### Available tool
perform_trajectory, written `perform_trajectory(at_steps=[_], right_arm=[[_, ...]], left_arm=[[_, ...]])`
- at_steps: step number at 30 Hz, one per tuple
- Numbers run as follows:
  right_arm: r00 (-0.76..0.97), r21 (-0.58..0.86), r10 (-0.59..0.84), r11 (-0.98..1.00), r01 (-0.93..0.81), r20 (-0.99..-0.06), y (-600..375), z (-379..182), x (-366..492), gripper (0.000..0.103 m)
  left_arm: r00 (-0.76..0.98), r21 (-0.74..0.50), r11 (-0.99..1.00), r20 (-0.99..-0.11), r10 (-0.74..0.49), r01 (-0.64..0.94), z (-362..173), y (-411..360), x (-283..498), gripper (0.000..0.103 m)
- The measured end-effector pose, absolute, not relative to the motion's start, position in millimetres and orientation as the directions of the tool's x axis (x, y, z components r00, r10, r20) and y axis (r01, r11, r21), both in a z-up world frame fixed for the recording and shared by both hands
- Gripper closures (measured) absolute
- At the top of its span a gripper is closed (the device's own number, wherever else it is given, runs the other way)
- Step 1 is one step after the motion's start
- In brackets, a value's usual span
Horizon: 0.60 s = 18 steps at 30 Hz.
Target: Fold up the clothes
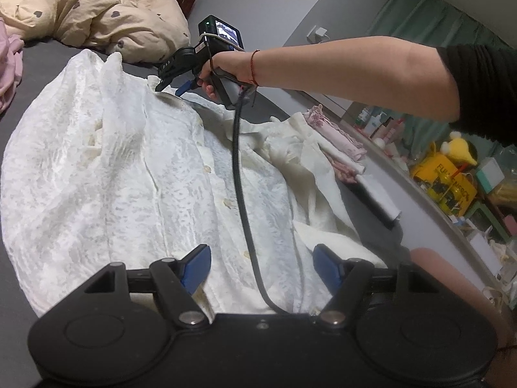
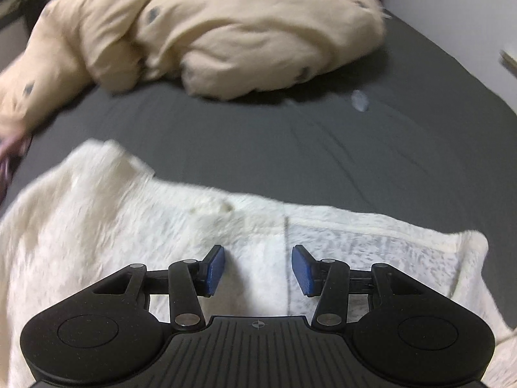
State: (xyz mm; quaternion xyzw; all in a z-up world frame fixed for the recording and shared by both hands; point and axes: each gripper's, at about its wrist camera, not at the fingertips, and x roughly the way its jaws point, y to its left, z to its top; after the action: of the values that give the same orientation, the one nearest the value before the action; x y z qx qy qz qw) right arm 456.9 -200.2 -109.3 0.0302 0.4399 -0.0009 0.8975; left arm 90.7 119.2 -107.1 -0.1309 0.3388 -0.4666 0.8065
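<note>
A white lace button-up shirt (image 1: 113, 161) lies spread, front up, on the dark grey bed (image 1: 42, 61). My left gripper (image 1: 262, 268) hovers open over the shirt's near end, its blue pads wide apart with only flat cloth beneath them. At the far end a bare hand holds my right gripper (image 1: 171, 88), tilted down over the collar. In the right wrist view the right gripper (image 2: 258, 270) is open just above the shirt (image 2: 129, 226) near its top edge, and nothing is pinched between the pads.
A cream duvet with heart print (image 1: 97, 9) is bunched at the head of the bed. Pink cloth (image 1: 9, 64) lies far left. A cream garment (image 1: 290, 148) and folded clothes (image 1: 339, 139) sit right, near the bed's edge. A black cable (image 1: 240, 194) hangs across the shirt.
</note>
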Motion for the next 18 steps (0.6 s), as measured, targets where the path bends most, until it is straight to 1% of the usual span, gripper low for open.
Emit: perform_trajectory(at_steps=[4,6,8,9,10,13,18], right_arm=[[0.600,0.105,0.063,0.994,0.036,-0.798,-211,-116,465,0.056],[0.608,0.092,0.067,0.996,0.010,-0.791,-207,-118,467,0.056],[0.615,0.066,0.064,0.998,-0.021,-0.786,-202,-118,468,0.071],[0.617,0.055,0.064,0.998,-0.033,-0.784,-200,-117,469,0.087],[0.616,0.050,0.064,0.998,-0.041,-0.786,-197,-116,471,0.097],[0.624,0.017,0.044,0.999,-0.049,-0.780,-191,-113,473,0.099],[0.707,-0.025,-0.042,0.999,0.035,-0.706,-197,-98,474,0.100]], left_arm=[[0.330,-0.528,0.528,-0.426,-0.842,0.666,-109,118,91,0.034],[0.331,-0.532,0.528,-0.426,-0.842,0.662,-110,118,93,0.033],[0.334,-0.535,0.532,-0.427,-0.841,0.656,-111,118,94,0.033],[0.334,-0.538,0.533,-0.427,-0.840,0.653,-112,118,94,0.033],[0.335,-0.539,0.534,-0.427,-0.840,0.651,-112,118,94,0.033],[0.339,-0.538,0.539,-0.431,-0.836,0.648,-113,118,95,0.033],[0.367,-0.533,0.565,-0.438,-0.821,0.629,-115,120,96,0.033]])
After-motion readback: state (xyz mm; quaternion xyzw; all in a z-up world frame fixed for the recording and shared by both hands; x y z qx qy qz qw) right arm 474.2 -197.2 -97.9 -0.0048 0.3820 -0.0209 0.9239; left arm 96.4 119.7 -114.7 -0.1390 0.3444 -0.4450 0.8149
